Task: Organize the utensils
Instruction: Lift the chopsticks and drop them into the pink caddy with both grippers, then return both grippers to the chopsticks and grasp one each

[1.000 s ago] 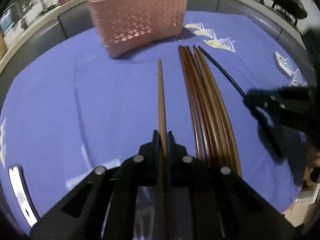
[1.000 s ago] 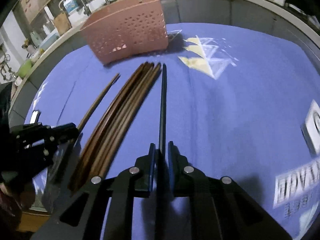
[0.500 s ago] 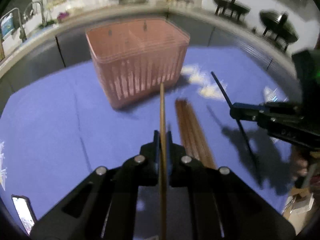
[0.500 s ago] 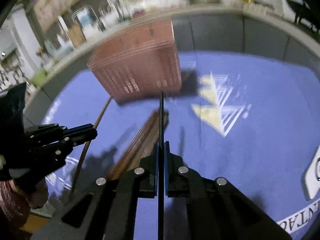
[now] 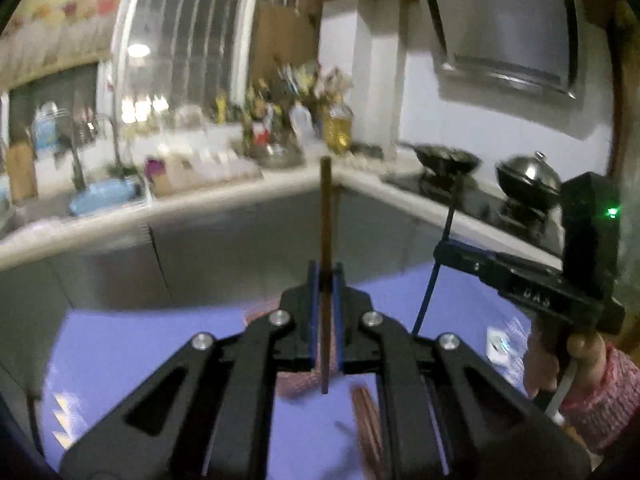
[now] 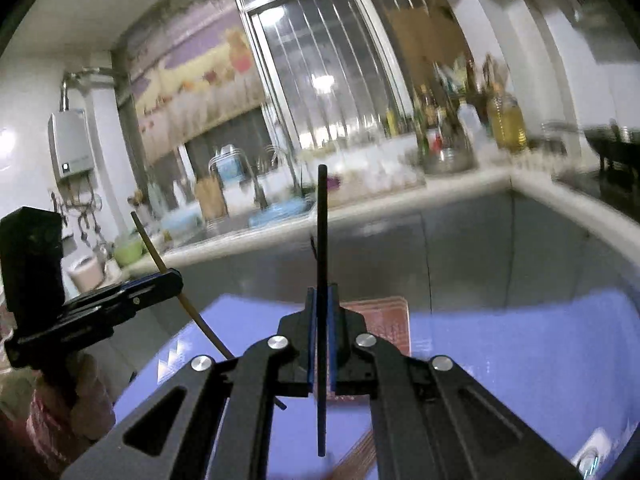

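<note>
While both tools are raised above the blue cloth [image 5: 120, 344], a brown chopstick [image 5: 326, 240] is pinched upright by the left gripper [image 5: 325, 280], and a black chopstick [image 6: 322, 240] by the right gripper [image 6: 321, 304].

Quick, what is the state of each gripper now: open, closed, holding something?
Left gripper: closed on a brown chopstick, held nearly upright.
Right gripper: closed on a black chopstick, also nearly upright.

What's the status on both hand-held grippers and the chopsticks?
Left hand-held gripper shut on brown chopstick. Right hand-held gripper shut on black chopstick. Both held upright above pink basket. Nothing in the way.
</note>
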Demonstrator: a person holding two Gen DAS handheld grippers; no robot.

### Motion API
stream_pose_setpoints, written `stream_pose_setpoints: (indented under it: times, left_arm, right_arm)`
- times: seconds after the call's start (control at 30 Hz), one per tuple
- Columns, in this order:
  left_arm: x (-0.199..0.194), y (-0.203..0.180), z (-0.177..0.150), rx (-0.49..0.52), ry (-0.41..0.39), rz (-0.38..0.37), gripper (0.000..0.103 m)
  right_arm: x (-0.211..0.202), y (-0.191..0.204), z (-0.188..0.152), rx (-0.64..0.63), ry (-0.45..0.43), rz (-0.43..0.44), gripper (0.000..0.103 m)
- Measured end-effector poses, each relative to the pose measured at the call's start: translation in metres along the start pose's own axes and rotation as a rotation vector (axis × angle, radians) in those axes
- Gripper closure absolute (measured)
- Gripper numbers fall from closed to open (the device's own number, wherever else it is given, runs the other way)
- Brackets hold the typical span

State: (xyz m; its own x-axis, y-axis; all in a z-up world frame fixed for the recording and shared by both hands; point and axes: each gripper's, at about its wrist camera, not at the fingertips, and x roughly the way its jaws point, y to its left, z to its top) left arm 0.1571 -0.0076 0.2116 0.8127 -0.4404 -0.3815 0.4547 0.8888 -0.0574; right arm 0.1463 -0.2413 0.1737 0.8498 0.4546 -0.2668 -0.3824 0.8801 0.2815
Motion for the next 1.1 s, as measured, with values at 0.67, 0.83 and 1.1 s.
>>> stream_pose_setpoints:
  times: [0.67,0.83,1.1]
  left_arm:
    - [0.135,0.058,-0.042,-0.099,0.236,0.236,0.044]
    - [0.085,0.057,-0.033,-0.134,0.132,0.249,0.040]
    - [0.013,0.031,-0.087,-0.125,0.115,0.224,0.040]
  right_arm:
    - [0.177,-0.018,-0.047,0.105,0.333,-0.005,0.088]
    - [0.117,-0.011,-0.031,0.137,0.188,0.003,0.044]
    - [0.009,-0.011,-0.102,0.151,0.154,-0.052,0.064]
